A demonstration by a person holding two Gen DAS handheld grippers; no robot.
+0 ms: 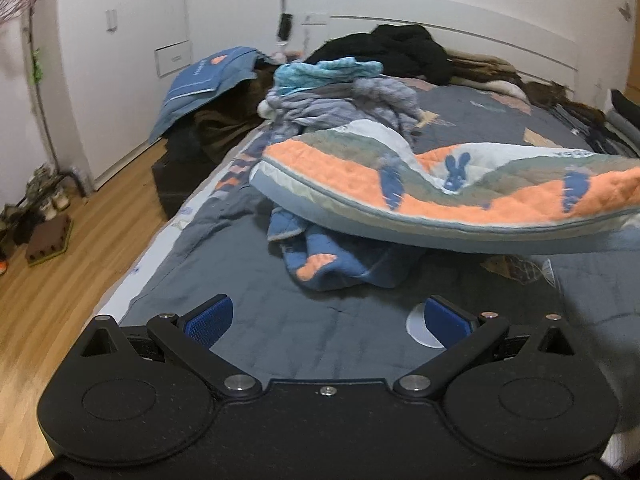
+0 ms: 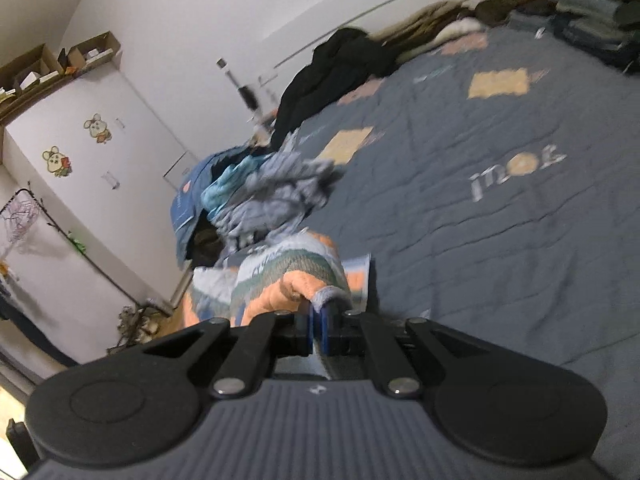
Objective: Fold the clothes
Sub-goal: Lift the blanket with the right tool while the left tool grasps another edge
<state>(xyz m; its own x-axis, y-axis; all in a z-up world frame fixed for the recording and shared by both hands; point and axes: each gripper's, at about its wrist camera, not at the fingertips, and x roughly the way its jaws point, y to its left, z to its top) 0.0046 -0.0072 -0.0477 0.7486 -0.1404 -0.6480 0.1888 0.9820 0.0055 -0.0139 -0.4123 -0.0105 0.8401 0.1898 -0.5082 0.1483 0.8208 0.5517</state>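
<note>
An orange, grey and pale blue quilted garment with rabbit prints (image 1: 460, 188) hangs stretched in the air over the bed, running off to the right in the left wrist view. My right gripper (image 2: 320, 320) is shut on its edge; the garment (image 2: 288, 280) trails away from the blue pads toward the pile. My left gripper (image 1: 326, 320) stands open low over the grey-blue bedspread (image 1: 248, 280), nothing between its blue pads (image 1: 210, 320). A second blue and orange piece (image 1: 320, 264) lies crumpled under the lifted garment.
A heap of grey-blue and turquoise clothes (image 1: 340, 92) sits mid-bed, with dark clothes (image 1: 400, 48) behind it by the headboard. Folded stacks (image 2: 592, 12) line the bed's far right. A blue bag (image 1: 200, 84) leans on dark boxes beside the bed; wooden floor (image 1: 60, 280) lies left.
</note>
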